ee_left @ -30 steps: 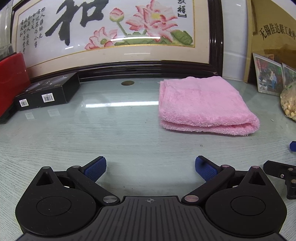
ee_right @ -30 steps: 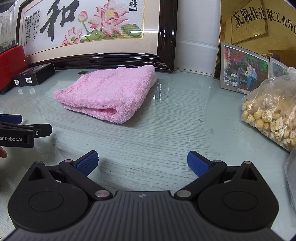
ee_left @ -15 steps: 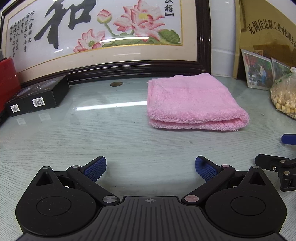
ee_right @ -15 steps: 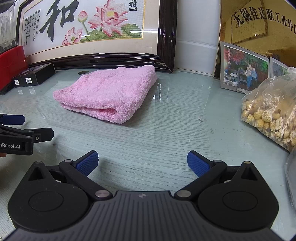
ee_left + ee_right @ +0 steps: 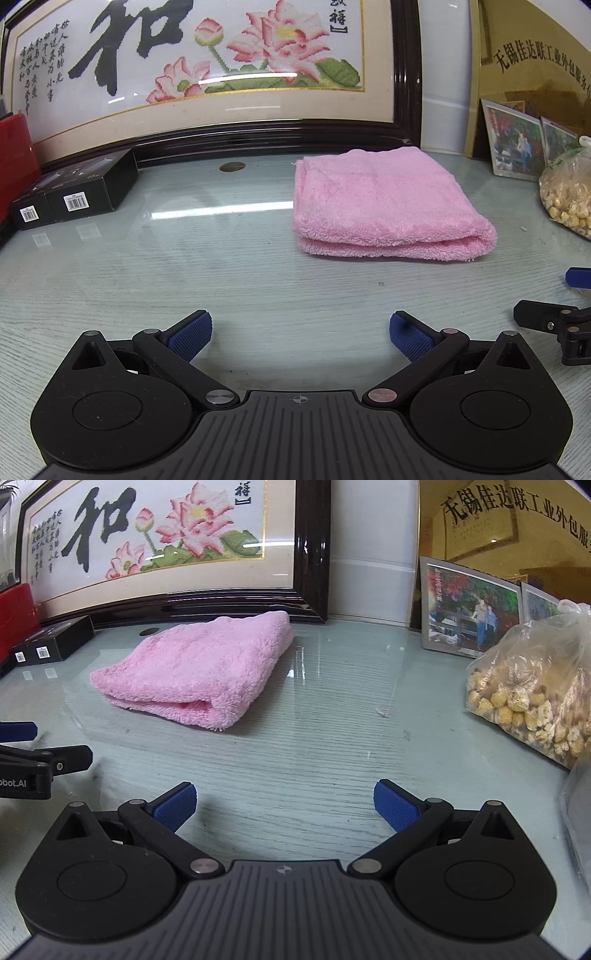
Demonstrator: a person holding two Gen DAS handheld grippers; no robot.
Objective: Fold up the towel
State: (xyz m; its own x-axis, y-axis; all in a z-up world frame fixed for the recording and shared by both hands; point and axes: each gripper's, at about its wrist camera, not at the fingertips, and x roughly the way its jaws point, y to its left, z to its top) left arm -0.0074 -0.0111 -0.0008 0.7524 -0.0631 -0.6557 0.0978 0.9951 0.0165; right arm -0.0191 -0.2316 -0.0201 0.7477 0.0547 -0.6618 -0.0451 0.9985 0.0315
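Left wrist view shows our left gripper (image 5: 300, 326) with its jaws spread wide and nothing between them; the fluffy pink terry towel (image 5: 384, 206) lies ahead of the jaws and a little to their right, well apart, already folded into a thick flat stack on the pale glass-topped table (image 5: 184, 288). Our right gripper (image 5: 284, 804) is likewise wide open and empty, the towel ahead and to the left of its jaws. If we go in for another fold, a pinch may catch only the top layer and peel the stack open. Dragging it over slick glass could slide the whole bundle toward the dark-framed lotus embroidery (image 5: 207, 74) behind, or toward the plastic bag of yellowish snacks (image 5: 532, 690) right of our right jaws.
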